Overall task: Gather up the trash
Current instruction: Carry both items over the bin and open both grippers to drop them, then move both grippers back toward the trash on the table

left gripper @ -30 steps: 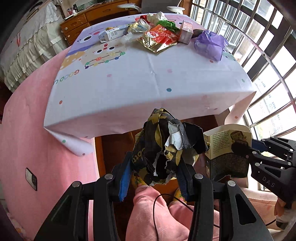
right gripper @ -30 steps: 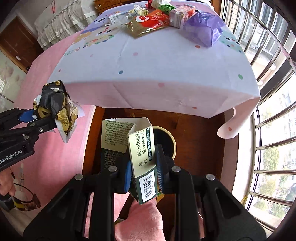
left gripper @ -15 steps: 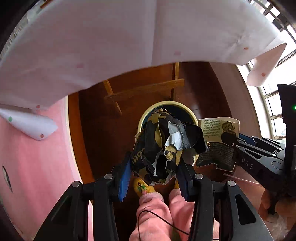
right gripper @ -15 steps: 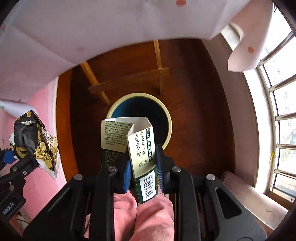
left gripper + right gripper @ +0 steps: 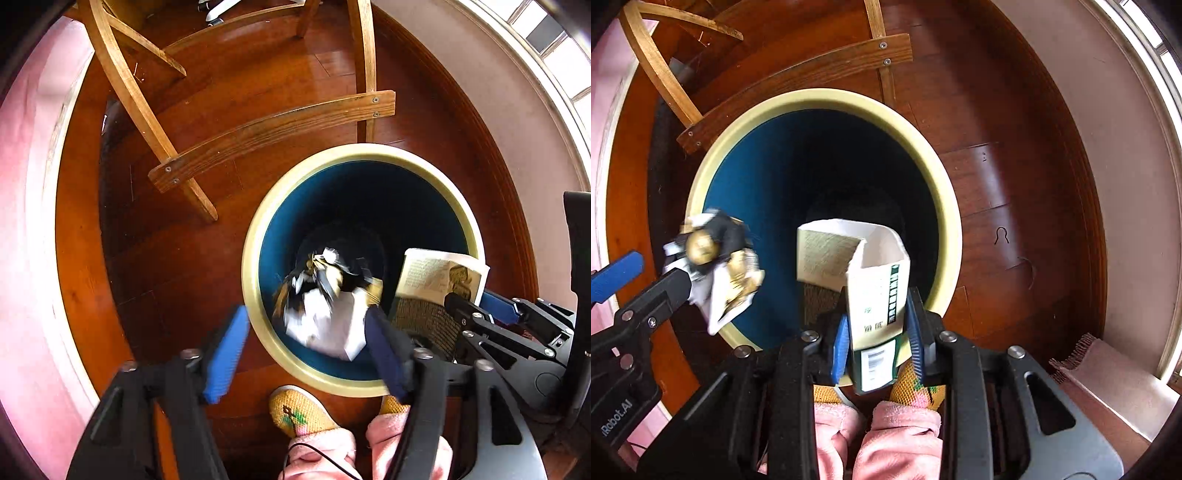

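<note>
L tongs (image 5: 306, 350) spread wide over the bin (image 5: 255, 236); crumpled wrapper (image 5: 325, 306) blurred, w/ its right edge by the right pad (image 5: 384, 354), inside the bin mouth. R tongs (image 5: 476, 308) at right clamp a carton (image 5: 436, 280) over the rim. Wooden chair legs (image 5: 269, 129) & slippers (image 5: 299, 413) on wood floor (image 5: 147, 258).

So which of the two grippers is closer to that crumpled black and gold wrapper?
Left. The left gripper is open right around the crumpled wrapper, over the bin. The right gripper is off to the side, shut on the carton.
</note>
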### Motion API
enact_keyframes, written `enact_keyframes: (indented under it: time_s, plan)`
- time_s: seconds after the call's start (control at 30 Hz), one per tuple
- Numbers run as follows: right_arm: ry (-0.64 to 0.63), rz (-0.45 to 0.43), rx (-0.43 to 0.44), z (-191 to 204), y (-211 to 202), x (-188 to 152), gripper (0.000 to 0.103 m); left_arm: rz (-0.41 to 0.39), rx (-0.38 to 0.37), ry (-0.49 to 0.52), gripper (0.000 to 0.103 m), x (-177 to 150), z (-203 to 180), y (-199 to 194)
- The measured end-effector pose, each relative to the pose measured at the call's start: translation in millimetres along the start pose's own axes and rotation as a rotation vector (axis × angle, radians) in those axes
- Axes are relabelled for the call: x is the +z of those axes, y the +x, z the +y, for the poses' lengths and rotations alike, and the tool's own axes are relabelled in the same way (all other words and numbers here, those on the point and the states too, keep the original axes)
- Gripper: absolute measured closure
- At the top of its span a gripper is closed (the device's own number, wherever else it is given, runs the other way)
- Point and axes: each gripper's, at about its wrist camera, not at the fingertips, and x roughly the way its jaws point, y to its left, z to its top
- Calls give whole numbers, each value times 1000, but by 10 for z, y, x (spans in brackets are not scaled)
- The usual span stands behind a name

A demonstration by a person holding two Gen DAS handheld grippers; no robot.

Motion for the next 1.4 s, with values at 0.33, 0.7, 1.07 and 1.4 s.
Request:
enact_keyframes:
  time_s: [0.33,0.7,1.07,1.4]
  plan:
    - [-3,-6,48,61,-383,46,60,-55,21,-11,24,90,105,-532]
    - [-3,-82,72,310,-1660,-100,60,-135,-16,-31,24,58,245,-1993]
    - [-6,-218,112,507,-3564,-353,60,-314,-49,17,24,-204,457,-3895]
    - [-39,-399,101,760,-4974,-482,60,-604,-46,2,24,-270,980,-5421]
